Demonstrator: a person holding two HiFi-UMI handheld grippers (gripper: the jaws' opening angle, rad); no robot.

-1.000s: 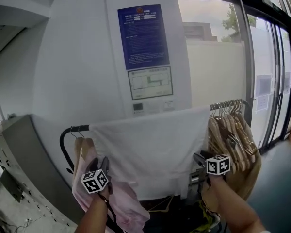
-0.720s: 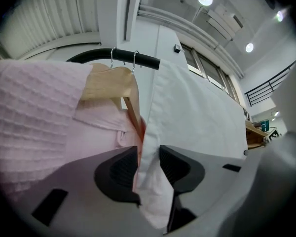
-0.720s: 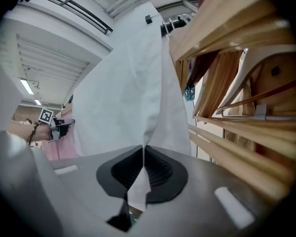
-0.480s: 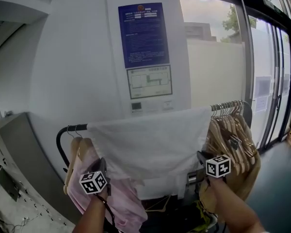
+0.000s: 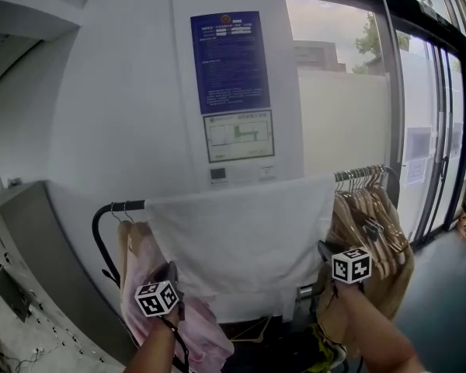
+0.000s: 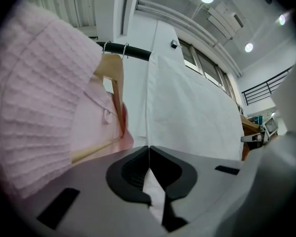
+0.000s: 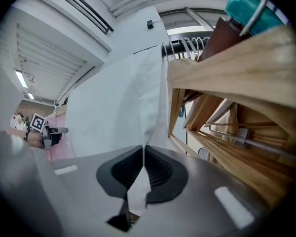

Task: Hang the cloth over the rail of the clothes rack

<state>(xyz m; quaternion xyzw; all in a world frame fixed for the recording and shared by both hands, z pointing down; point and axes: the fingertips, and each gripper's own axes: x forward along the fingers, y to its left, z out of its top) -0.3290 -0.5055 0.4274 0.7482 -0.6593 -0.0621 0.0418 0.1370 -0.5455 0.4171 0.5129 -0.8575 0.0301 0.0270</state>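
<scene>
Left gripper [image 5: 169,273] at 7 o'clock, jaws clamped on the left edge of the white fabric cloth [image 5: 241,235]. Right gripper [image 5: 324,252] at 5 o'clock, jaws just closed on its right edge. Cloth draped over black metal rack rail [image 5: 118,205].

We look from head height, forward and slightly down, at a black metal tube rail [image 5: 128,204] that stands a short way off against a white wall. Both grippers sit low in that frame. The left gripper [image 5: 169,273] carries a camera looking along its own jaws, very near the left edge of a thin white cloth [image 6: 197,107]. A pink knitted garment [image 6: 39,98] crowds that view's left side. The right gripper [image 5: 324,249] carries another camera, equally near the cloth's opposite edge, with pale wooden hangers [image 7: 227,107] close on its right. All three views share the cloth. The right gripper view also catches the left gripper beyond it.
</scene>
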